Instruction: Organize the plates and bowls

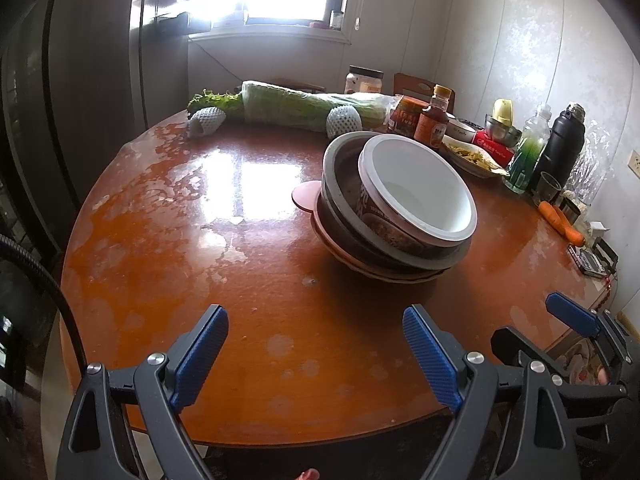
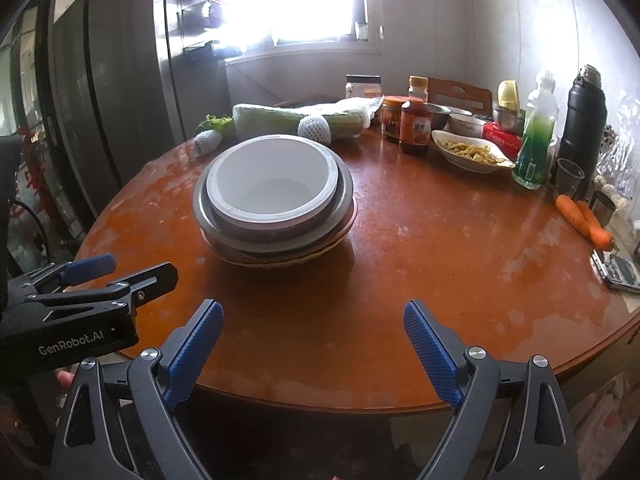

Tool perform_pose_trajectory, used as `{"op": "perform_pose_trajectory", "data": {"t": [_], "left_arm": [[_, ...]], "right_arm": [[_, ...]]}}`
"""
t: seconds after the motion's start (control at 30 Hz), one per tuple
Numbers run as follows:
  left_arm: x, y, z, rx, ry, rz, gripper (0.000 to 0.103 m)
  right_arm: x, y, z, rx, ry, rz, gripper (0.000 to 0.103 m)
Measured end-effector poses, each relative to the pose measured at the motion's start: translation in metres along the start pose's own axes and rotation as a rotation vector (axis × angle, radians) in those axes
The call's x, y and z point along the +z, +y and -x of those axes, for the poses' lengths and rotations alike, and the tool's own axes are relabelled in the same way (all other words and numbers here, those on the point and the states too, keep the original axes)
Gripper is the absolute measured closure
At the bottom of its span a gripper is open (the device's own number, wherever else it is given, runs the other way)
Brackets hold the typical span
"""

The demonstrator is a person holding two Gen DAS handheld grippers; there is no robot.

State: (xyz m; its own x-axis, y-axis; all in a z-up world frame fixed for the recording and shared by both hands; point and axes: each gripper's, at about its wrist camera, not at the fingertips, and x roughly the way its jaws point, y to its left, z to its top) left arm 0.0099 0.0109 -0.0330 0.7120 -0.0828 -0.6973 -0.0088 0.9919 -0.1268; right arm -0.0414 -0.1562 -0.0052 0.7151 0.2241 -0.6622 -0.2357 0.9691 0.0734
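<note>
Left gripper (image 1: 316,354): fingers spread wide, nothing between them, low in its frame over bare bench (image 1: 240,280).
Right gripper (image 2: 314,350): fingers equally wide apart, holding nothing.
Stack: white bowl (image 2: 274,182) nested in a metal bowl (image 2: 204,210) on plates (image 2: 280,260), centre-left of the right view, centre-right of the left.

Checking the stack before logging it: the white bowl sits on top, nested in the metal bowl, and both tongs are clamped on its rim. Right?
Not quite. The white bowl does sit nested in the metal bowl, but both tongs, left and right, are open and clear of it, as both wrist views show.
</note>
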Motion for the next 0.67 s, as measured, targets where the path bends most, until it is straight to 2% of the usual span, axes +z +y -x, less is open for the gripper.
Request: {"op": "perform_pose_trajectory", "data": {"t": [0.67], "left_arm": [[0.0005,0.0013,-0.0087,0.026,0.032,-0.012,0.014]], "right_arm": [[0.0002,-0.0002,-0.0025,-0.002,0.003,0.004,0.01]]}}
